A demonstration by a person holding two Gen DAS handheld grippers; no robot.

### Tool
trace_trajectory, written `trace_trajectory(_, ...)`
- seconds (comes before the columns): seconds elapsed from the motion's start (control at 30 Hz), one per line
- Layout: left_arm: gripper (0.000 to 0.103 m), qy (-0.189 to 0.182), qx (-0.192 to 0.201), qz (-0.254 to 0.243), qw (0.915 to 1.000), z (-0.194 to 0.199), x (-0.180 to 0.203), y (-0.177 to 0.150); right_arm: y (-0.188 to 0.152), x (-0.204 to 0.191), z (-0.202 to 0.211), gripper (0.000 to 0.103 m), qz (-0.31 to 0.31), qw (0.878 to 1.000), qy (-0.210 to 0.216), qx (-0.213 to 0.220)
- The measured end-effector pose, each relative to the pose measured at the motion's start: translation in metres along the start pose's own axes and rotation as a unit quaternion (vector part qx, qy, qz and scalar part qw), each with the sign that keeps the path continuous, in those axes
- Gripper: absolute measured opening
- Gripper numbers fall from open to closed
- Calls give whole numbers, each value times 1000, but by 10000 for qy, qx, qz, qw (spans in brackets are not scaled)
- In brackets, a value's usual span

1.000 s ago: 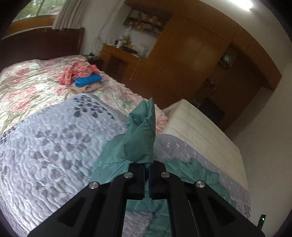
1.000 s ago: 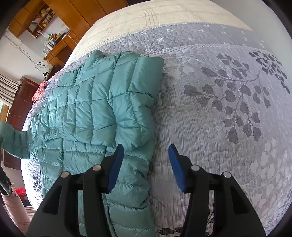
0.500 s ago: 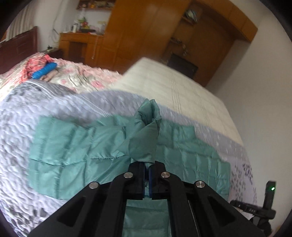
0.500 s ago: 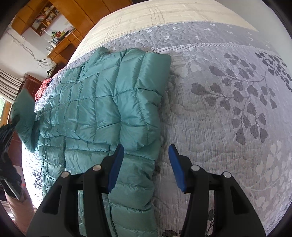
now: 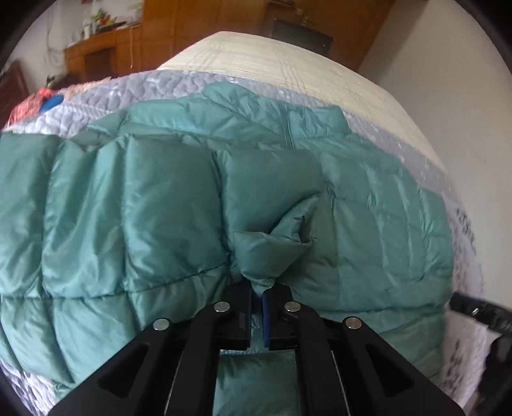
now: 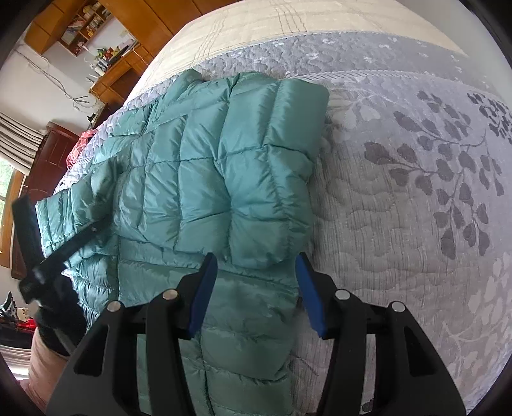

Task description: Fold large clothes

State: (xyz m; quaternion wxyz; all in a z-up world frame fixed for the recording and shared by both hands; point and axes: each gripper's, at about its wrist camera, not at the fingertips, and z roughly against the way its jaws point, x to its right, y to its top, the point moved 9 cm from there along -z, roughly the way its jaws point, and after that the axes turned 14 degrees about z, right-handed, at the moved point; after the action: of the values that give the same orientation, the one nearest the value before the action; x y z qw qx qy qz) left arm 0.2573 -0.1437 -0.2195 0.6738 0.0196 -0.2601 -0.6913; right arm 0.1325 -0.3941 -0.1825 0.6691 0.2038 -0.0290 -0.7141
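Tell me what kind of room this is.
Most likely a bedroom in a home. A teal puffer jacket lies on a bed covered with a grey leaf-patterned quilt, a wooden desk stands against the wall, and tall wooden wardrobes stand beside it.

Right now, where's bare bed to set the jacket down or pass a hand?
Free: grey quilt right of the jacket, bare out to its edge; also the cream mattress beyond the collar. Crowded: left side, where the left gripper pinches the sleeve over the jacket's body.
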Motion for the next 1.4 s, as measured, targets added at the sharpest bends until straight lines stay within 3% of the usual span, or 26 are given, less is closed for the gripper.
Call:
trace_trajectory(0.03,10,-36,-20,-62,10000,1,2,-2,0,-1,1,51,15,10000,3,3)
trace_trajectory(0.07,19,-148,-82,-98,9998,4,4,-5,1,-3,1,51,36,10000,6,12)
trace_trajectory(0.1,37,-261,-152,-101,9995,6,6,-7,2,-5,3,51,58,10000,5,21)
trace_trajectory(0.17,49,-475,-254,-113,9985,18,11,-14,3,-9,5,51,88,9999,10,47)
trace_trajectory(0.27,51,-755,-378,-124,9963,42,15,-23,9,-18,8,51,157,9998,86,106)
trace_trajectory(0.4,54,-822,133,129,9964,103,-14,-18,21,-46,8,51,426,9984,351,143)
trace_trajectory(0.47,60,-499,550,314,9967,131,-46,-4,28,-66,5,51,579,9967,555,130)
trace_trajectory(0.53,60,216,927,501,9942,153,-92,10,36,-89,-2,51,733,9943,771,75)
trace_trajectory(0.6,60,703,1080,733,9890,161,-133,20,44,-115,-13,51,933,9910,959,-3)
trace_trajectory(0.63,60,792,1004,929,9874,160,-153,21,48,-125,-19,51,997,9898,1018,-52)
trace_trajectory(0.8,60,509,619,1431,9865,140,-198,12,65,-171,-47,51,1217,9834,1309,-314)
trace_trajectory(0.97,60,355,522,1651,9843,129,-212,2,72,-190,-69,48,1374,9807,1263,-577)
trace_trajectory(1.07,59,345,475,1674,9841,124,-209,2,71,-194,-81,23,1363,9790,1342,-700)
trace_trajectory(1.1,59,330,462,1648,9847,120,-205,1,70,-195,-83,9,1354,9782,1399,-718)
trace_trajectory(1.13,59,316,449,1621,9852,118,-201,2,69,-195,-84,5,1355,9778,1428,-718)
trace_trajectory(1.4,59,133,565,1395,9885,120,-173,16,71,-159,-47,2,1144,9846,1296,-258)
